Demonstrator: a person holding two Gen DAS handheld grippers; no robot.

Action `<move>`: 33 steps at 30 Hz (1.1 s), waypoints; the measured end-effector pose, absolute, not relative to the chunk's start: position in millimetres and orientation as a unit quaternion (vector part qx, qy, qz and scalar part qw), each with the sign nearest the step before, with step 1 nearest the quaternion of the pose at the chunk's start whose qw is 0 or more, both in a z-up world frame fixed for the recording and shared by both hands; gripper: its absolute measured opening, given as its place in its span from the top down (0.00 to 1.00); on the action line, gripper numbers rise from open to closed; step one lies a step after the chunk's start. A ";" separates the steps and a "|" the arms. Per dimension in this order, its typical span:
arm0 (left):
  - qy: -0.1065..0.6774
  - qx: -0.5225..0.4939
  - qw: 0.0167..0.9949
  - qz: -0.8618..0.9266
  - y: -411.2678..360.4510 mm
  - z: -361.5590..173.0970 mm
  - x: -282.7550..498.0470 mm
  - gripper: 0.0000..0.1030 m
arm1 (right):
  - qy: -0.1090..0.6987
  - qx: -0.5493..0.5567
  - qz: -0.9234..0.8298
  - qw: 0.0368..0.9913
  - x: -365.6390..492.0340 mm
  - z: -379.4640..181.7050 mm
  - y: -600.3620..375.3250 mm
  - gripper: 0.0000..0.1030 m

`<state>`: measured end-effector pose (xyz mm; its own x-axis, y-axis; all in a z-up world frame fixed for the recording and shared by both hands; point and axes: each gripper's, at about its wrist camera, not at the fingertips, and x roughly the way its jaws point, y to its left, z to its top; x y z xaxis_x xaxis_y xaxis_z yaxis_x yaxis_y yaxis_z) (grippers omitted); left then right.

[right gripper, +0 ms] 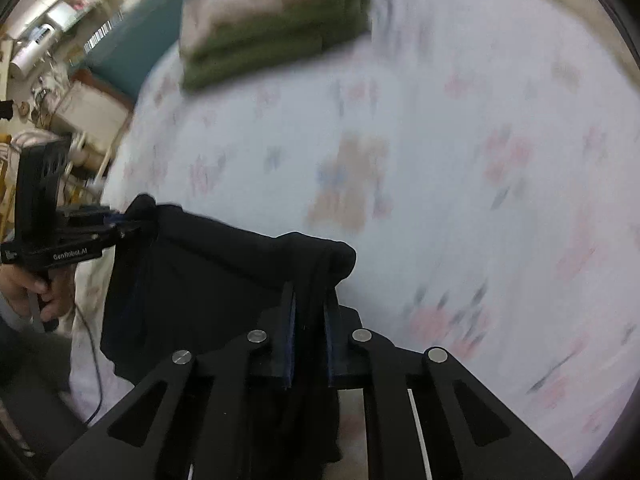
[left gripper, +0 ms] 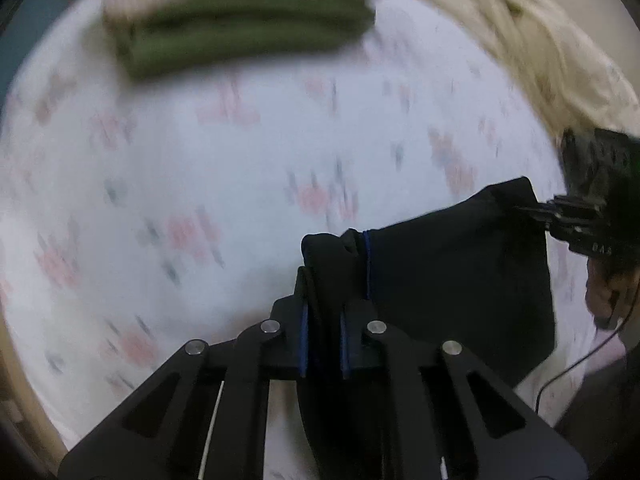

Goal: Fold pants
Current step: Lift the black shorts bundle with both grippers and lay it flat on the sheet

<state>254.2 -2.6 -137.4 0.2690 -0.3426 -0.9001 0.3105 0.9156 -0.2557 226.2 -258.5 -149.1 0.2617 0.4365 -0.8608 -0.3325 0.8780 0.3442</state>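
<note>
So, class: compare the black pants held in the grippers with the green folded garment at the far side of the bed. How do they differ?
The black pants hang in the air, clamped between the left gripper and the right gripper; the green folded garment rests on the floral sheet.
The pants are still loose; the green garment is stacked in neat layers under a pale one.
Both are cloth.

Both tongs [left gripper: 323, 312] [right gripper: 310, 308] clamped, raised level.

Right two-finger black gripper [right gripper: 308, 300] clamped on a bunched edge of the dark navy fabric pants [right gripper: 208, 280]. Left black handheld gripper [right gripper: 128, 224] pinches the opposite corner; cloth hangs slack between them, above the white floral-print bedsheet [right gripper: 460, 140]. Folded green-and-beige stack of clothes [right gripper: 272, 28] lies beyond (blurred).
</note>
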 end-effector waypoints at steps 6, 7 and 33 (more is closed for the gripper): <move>0.444 0.121 0.853 -0.246 -17.3 -108.8 222.7 0.91 | 0.487 0.018 0.265 0.832 217.5 -121.4 -256.7 0.90; 0.419 0.157 0.855 -0.262 -19.1 -106.6 207.7 0.91 | 0.478 0.002 0.277 0.834 209.1 -119.0 -257.2 0.90; 0.124 0.544 0.752 -0.351 -29.7 -145.2 -18.4 0.91 | 0.369 -0.280 0.299 0.834 29.6 -127.8 -232.0 0.91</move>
